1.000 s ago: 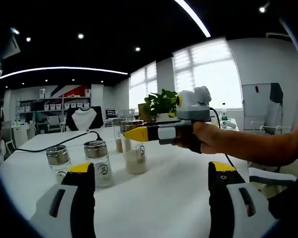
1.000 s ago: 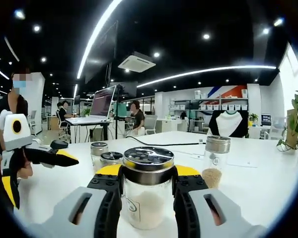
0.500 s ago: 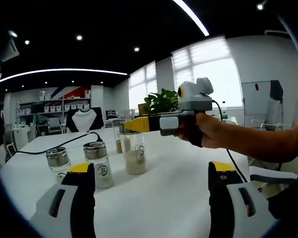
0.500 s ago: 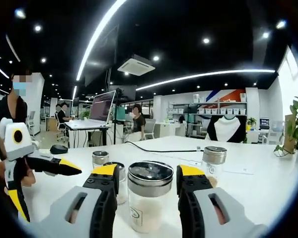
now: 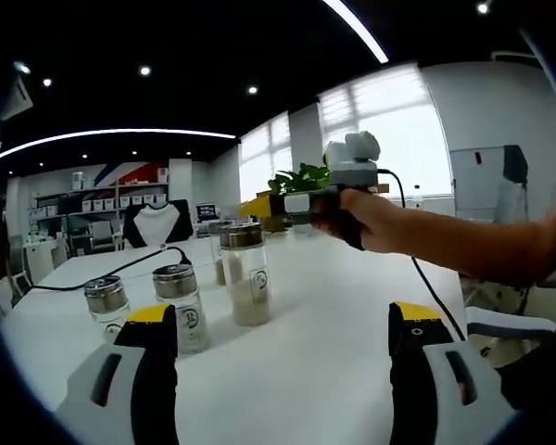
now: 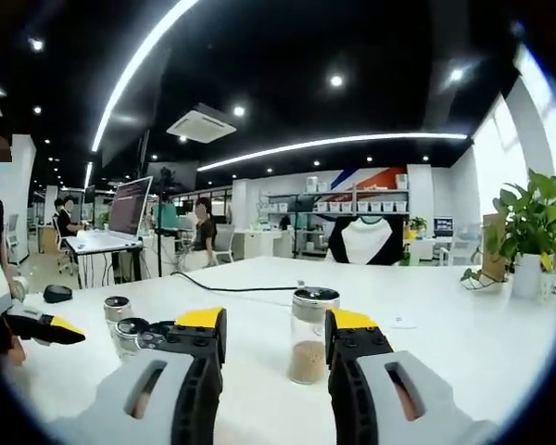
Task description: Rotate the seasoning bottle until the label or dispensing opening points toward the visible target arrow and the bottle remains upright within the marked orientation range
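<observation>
Your left gripper [image 5: 283,348] is released: its yellow-tipped jaws stand wide apart over the white table [image 5: 324,371] and grasp nothing. In the left gripper view, the seasoning bottle [image 5: 246,273] stands upright on the table, ahead of the jaws and left of centre. It has a metal cap and pale granules filling its lower part. Two shorter jars stand to its left: the nearer jar [image 5: 183,306] is just behind your left jaw tip, and the smaller jar [image 5: 107,301] sits further left. A black cable [image 5: 111,269] runs across the table behind them.

Your right gripper [image 5: 259,205] is held in a hand [image 5: 361,222] in the air, above and just behind the seasoning bottle, apart from its cap. In the right gripper view, your right gripper [image 6: 273,338] is also released, jaws parted and empty. A glass jar with brown contents [image 6: 310,336] appears between the jaw tips but stands further back on the table [image 6: 445,343]; contact looks unlikely, though depth is hard to judge here. Two metal-capped jars [image 6: 125,326] stand at left, near your left gripper [image 6: 46,324]. A potted plant [image 6: 533,232] stands at right.
</observation>
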{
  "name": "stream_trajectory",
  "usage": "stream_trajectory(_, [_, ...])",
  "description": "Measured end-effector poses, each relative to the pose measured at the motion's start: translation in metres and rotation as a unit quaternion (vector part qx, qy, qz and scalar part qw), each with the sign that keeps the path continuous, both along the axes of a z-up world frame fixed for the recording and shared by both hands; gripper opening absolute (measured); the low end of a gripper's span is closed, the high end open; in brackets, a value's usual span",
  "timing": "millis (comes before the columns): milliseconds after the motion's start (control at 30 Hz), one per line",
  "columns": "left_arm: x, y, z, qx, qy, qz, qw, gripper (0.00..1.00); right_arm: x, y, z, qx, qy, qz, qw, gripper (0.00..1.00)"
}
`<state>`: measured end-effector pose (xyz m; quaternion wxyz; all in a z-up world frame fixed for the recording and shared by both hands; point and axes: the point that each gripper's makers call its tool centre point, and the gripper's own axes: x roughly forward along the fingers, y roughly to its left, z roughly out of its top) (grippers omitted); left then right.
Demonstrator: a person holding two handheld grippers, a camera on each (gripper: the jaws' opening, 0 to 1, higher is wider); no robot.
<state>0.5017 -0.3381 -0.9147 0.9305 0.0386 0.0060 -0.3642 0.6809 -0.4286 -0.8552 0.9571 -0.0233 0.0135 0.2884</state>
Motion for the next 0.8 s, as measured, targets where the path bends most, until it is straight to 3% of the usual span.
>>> stream_trajectory(200, [0.0,-0.002,-0.001,0.003,0.0,0.0,1.0,1.0,0.026,-0.005,-0.014,-0.024,0.009,-0.026,0.9993,0.43])
stream_trajectory(333, [0.002,0.0,-0.004,0.005,0.002,0.003,1.0,1.0,0.044,-0.004,-0.015,-0.008,0.016,-0.039,0.9991,0.45])
stream_trajectory(467, [0.002,0.0,-0.005,0.005,0.003,0.003,1.0,1.0,0.065,0.0,-0.023,-0.019,0.017,-0.058,0.998,0.46])
stream_trajectory(800, [0.004,0.006,-0.004,0.001,0.004,0.007,1.0,1.0,0.089,0.013,-0.029,-0.014,0.016,-0.067,0.9975,0.44])
